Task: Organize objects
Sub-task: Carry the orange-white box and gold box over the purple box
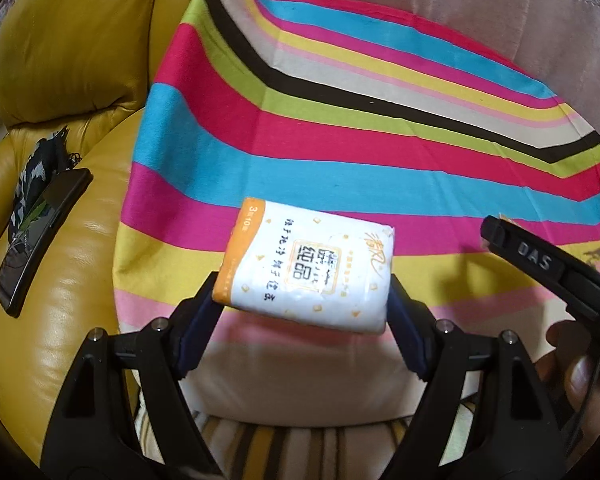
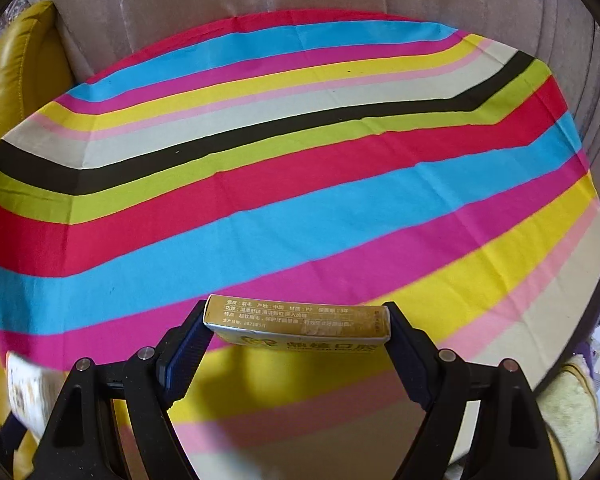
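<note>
left claw (image 1: 302, 300): tissue pack (image 1: 308, 268) | right claw (image 2: 298, 330): gold box (image 2: 296, 320) (underside hidden)

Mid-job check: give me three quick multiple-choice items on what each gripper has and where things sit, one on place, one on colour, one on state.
1. Where does the phone lie?
A. on the striped cloth
B. on the yellow leather seat
C. between the jaws

2. What colour is the box in the right gripper?
A. gold
B. blue
C. white

3. How is the tissue pack in the left gripper?
A. lying loose on the cloth
B. clamped between the jaws
C. torn open

Answers:
1 B, it rests on the seat beside the striped cloth.
2 A, gold faces.
3 B, both pads press its ends.
</note>
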`<state>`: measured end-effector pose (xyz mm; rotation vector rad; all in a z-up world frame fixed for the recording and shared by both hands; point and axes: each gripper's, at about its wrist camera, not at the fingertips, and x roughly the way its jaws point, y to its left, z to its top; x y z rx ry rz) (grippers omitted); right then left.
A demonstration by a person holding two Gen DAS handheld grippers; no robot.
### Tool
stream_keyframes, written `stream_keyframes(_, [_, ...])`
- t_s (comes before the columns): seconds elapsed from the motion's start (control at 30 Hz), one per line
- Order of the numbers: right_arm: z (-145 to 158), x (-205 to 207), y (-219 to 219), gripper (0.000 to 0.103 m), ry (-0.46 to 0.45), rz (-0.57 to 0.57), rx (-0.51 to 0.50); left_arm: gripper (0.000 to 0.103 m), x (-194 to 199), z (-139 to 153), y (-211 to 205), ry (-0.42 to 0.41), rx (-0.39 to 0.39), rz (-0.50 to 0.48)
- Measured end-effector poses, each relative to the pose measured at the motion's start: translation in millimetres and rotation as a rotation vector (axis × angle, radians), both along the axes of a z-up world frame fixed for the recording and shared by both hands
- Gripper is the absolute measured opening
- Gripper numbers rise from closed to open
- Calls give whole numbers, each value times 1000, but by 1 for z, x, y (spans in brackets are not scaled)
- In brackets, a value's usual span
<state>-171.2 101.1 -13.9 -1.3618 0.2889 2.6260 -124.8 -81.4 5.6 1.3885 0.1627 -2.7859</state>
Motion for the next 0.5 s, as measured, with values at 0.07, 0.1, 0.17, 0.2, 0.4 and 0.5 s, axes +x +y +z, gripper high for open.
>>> stream_keyframes(0.07, [3, 8, 9, 83, 1, 2, -7, 80, 4, 2, 8, 3, -5, -15])
stream_keyframes(0.1, [5, 12, 13, 83, 1, 3, -10, 80, 6, 3, 13, 4, -6, -25])
stream_keyframes(0.17, [8, 22, 24, 83, 4, 2, -15, 80, 10, 5, 23, 7, -9, -44])
stream_keyframes(0.2, [10, 25, 27, 83, 3, 1, -15, 80, 11, 6, 28, 7, -11, -54])
stream_keyframes(0.4, [17, 51, 61, 83, 3, -18, -38, 80, 22, 11, 64, 10, -19, -124])
stream_keyframes(0.5, [21, 66, 83, 83, 4, -36, -46, 80, 29, 13, 84, 9, -21, -167])
